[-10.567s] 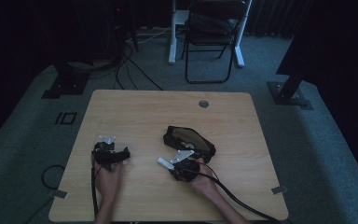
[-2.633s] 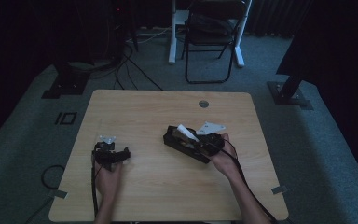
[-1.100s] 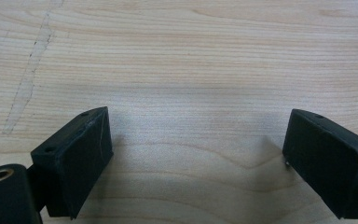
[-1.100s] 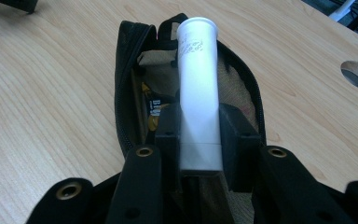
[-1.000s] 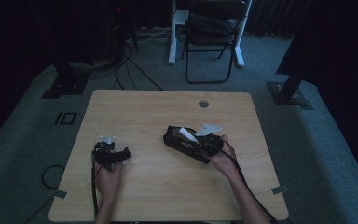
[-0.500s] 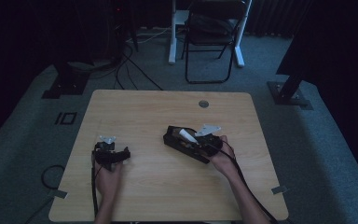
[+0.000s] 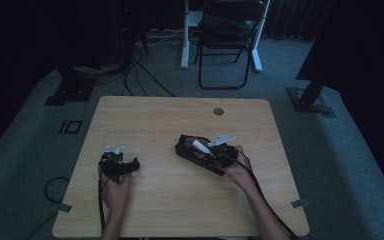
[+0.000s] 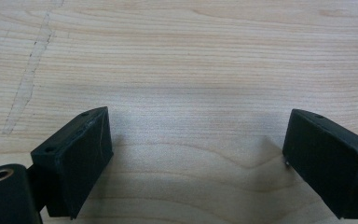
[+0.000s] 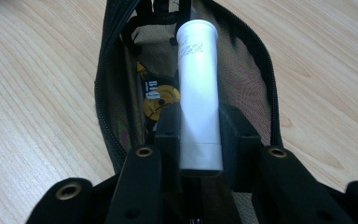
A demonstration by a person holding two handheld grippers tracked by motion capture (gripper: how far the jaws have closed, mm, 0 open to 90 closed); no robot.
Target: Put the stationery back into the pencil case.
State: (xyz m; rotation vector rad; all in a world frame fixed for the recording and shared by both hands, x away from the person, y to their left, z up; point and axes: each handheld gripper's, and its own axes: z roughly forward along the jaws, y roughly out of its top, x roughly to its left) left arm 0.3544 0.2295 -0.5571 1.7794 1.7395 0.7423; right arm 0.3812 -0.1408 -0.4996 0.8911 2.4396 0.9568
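A black zipped pouch (image 7: 196,153) lies open on the wooden table (image 7: 170,120), right of centre. My right gripper (image 9: 199,130) is shut on a white tube (image 9: 196,88), whose far end reaches over the pouch's open brown-lined mouth (image 9: 247,79). In the high view the tube (image 7: 201,146) slants above the pouch with the right gripper (image 7: 219,152) at the pouch's near end. A gold-and-black item (image 9: 157,98) lies inside. My left gripper (image 8: 196,154) rests open on bare wood at the table's left (image 7: 119,165), with nothing between its jaws.
A round cable hole (image 7: 218,111) sits near the table's far edge. Behind the table stand a folding chair (image 7: 227,40) and a white desk leg (image 7: 184,35). Cables (image 7: 130,75) trail on the grey carpet. Dark stand bases (image 7: 310,100) flank the table.
The right gripper with the white tube has shifted slightly toward the pouch and lower over the last second. The left gripper has stayed where it was.
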